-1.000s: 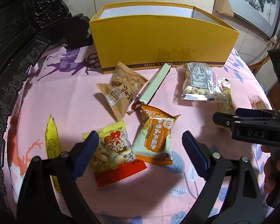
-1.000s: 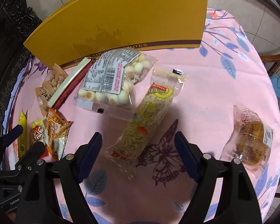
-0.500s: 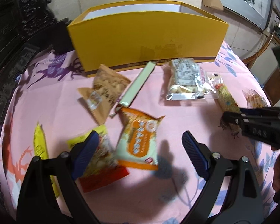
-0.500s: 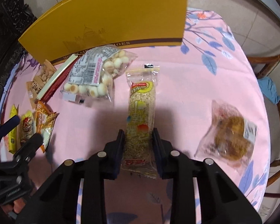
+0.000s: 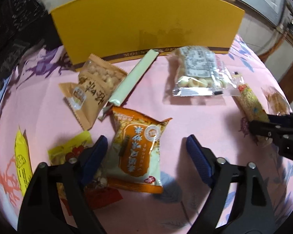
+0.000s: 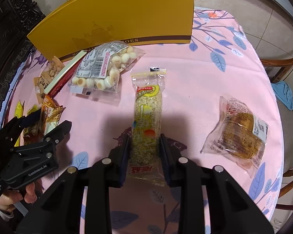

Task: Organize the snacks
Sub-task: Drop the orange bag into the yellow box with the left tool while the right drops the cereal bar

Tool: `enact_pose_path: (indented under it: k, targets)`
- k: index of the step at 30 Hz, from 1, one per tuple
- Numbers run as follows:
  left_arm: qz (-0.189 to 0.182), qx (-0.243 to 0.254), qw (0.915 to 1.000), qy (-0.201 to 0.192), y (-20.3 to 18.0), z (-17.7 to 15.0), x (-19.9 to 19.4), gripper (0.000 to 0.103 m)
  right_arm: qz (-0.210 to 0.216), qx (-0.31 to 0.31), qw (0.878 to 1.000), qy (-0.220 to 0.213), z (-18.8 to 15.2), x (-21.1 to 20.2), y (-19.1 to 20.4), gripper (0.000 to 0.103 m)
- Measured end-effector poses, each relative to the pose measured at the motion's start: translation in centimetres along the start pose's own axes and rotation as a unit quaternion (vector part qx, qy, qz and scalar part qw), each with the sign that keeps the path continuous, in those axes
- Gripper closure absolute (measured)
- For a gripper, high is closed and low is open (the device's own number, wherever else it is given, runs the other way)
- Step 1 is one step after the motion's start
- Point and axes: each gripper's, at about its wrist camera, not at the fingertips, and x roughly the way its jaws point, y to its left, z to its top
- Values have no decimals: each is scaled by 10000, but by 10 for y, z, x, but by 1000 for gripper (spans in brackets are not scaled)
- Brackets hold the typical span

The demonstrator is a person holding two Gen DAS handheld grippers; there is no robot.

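My right gripper (image 6: 144, 146) is shut on the lower part of a long rice-cracker bar (image 6: 147, 122) in clear wrap, which lies on the pink tablecloth (image 6: 195, 81). My left gripper (image 5: 146, 152) is open, with its fingers on either side of an orange snack packet (image 5: 138, 150); the left finger overlaps a yellow-red biscuit packet (image 5: 72, 152). The tall yellow box (image 5: 146, 21) stands at the back of the table. In the left wrist view the right gripper (image 5: 263, 124) holds the bar (image 5: 252, 103) at the far right.
Near the box lie a clear bag of round biscuits (image 6: 103, 70), a pale green stick pack (image 5: 134, 78) and a brown nut packet (image 5: 93, 87). A wrapped cake (image 6: 238, 128) lies to the right, and a yellow sachet (image 5: 22, 163) at the far left. Wooden chairs (image 6: 283, 66) stand beyond the table's right edge.
My right gripper closed on the rice-cracker bar, which now points straight ahead. My left gripper moved forward and right over the orange packet, staying open.
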Motion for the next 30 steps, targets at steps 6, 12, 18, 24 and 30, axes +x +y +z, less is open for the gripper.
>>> enact_pose_path:
  k: [6, 12, 18, 24, 30]
  targets:
    - [-194, -164, 9997, 4, 8, 9, -2, 67, 86, 81, 9999, 13, -2, -3, -2, 73]
    - [-288, -269, 9990, -193, 12, 3, -38, 69, 201, -24, 9998, -22, -16, -25, -6, 74]
    - [-296, -145, 9946, -983, 16, 48, -98, 69, 384, -224, 9957, -808, 14, -86, 0, 74]
    - [-29, -197, 9882, -1519, 27, 164, -97, 69, 757, -269, 9811, -1760, 123, -111, 6, 74]
    - [403, -191, 9930, -1090, 33, 242, -48, 69, 878, -93, 9809, -1731, 216, -80, 6, 73]
